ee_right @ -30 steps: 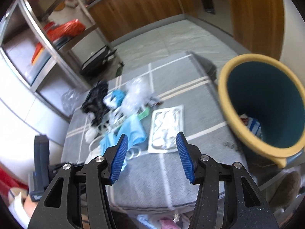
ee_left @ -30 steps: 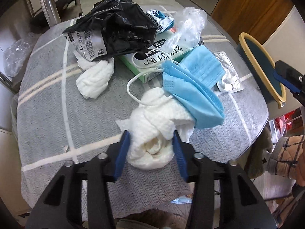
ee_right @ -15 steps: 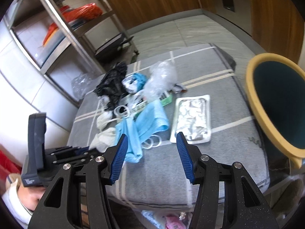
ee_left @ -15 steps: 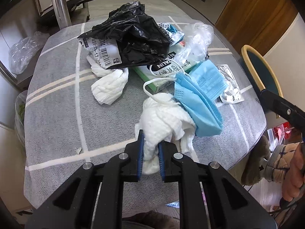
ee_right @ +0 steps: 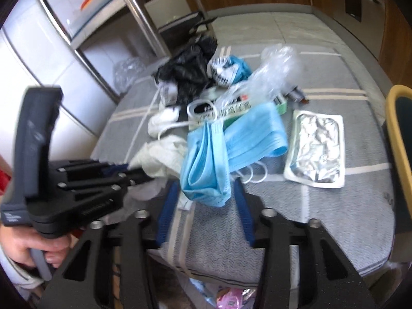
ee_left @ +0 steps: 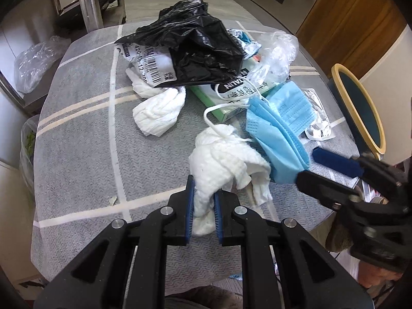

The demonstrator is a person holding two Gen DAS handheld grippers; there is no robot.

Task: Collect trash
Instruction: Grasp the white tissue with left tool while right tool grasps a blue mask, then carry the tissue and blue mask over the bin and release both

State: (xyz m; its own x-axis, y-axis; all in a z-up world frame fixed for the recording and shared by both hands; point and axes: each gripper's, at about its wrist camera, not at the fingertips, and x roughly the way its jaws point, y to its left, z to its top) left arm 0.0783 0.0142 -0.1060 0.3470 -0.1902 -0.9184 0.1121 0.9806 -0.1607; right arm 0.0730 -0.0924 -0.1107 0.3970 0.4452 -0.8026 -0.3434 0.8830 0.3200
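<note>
Now we keep the left tongs (ee_left: 202,206) clenched on the crumpled white tissue (ee_left: 224,162) at the counter's (ee_left: 77,141) near edge. Our right tongs (ee_right: 206,200), just closing, straddle the blue face mask (ee_right: 206,170) unpinched; we should bite the folds, clear of the tissue.

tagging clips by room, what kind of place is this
Probably a home kitchen or dining corner: wooden cabinets, a metal rack by tiled walls, and a cloth-covered table strewn with trash.
</note>
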